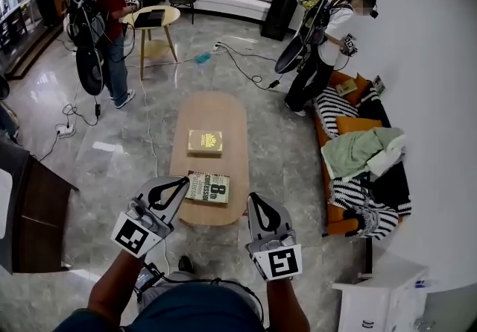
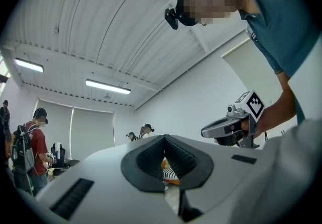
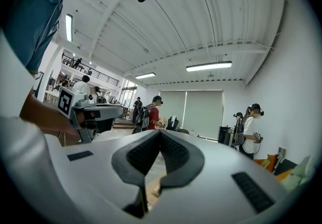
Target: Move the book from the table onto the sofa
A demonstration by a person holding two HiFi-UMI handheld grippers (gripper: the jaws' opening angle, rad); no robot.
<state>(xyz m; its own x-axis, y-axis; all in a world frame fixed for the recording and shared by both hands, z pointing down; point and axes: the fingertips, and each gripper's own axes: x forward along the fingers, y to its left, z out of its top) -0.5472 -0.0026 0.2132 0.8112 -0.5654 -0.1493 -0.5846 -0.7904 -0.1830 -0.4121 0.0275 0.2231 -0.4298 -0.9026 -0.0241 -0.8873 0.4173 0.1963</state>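
Two books lie on the oval wooden table (image 1: 231,110): a gold-covered book (image 1: 205,142) at its middle and a white-and-green book (image 1: 209,188) near its close end. My left gripper (image 1: 179,184) hovers shut and empty just left of the white-and-green book. The right gripper (image 1: 253,199) is shut and empty too, just off the table's near right edge. In the left gripper view the jaws (image 2: 164,140) meet with nothing between them; so do those in the right gripper view (image 3: 160,135). The orange sofa (image 1: 345,126) stands along the right wall.
Striped cushions (image 1: 335,105), a green cloth (image 1: 358,150) and dark clothes cover much of the sofa. A white cabinet (image 1: 380,299) stands at the near right and a dark unit (image 1: 33,218) at the left. People stand at the back by a round side table (image 1: 153,21). Cables cross the floor.
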